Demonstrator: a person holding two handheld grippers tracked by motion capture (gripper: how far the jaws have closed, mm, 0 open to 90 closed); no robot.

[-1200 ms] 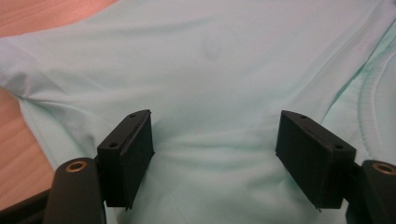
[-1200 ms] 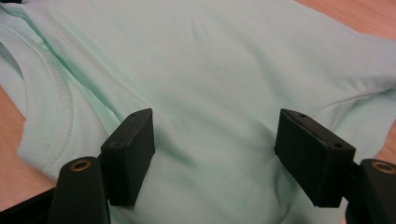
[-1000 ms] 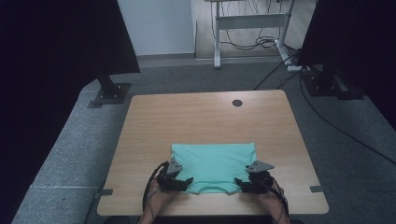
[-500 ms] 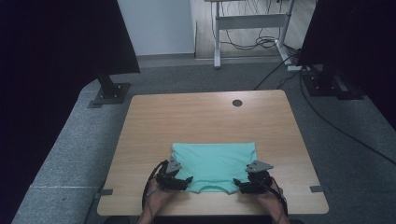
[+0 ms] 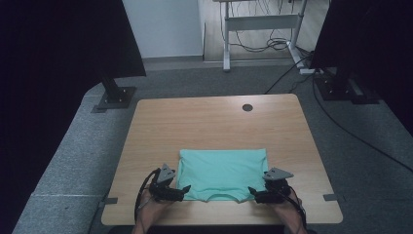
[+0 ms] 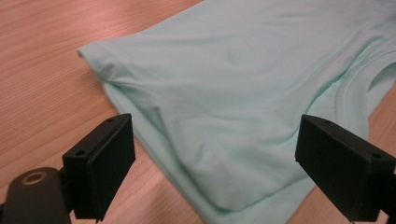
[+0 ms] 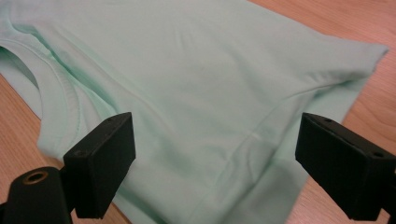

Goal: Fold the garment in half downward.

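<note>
Both pairs of jaws have just been opening, and now they stand wide apart with nothing pressed between the pads. In the left gripper (image 6: 215, 163) view the near folded corner of the mint-green T-shirt (image 6: 243, 93) lies flat on the wood below and between the two black jaws, touching neither. The right gripper (image 7: 215, 163) view gives the mirror of that: the shirt's other near corner spreads under the gap, its ribbed neckline curving away past the left-hand jaw, and the cloth sits slack and free.

Compared with a second ago, the left gripper (image 5: 171, 191) in the high view has lifted and drawn slightly off the shirt's edge, while the right gripper (image 5: 267, 191) sits at much the same spot by the opposite corner. The T-shirt (image 5: 221, 170) itself has kept its shape: a neat folded rectangle lying just ahead of both grippers, its near edge with the neckline between them, its far edge toward the middle of the wooden table (image 5: 214, 122).

My reading is that this is a release. The fold that brought the shirt to this compact form looks laid down, and the grippers are letting go so the cloth can settle. What remains, if anything, would be a further fold across the width, which would call for fresh grips on one side edge.
</note>
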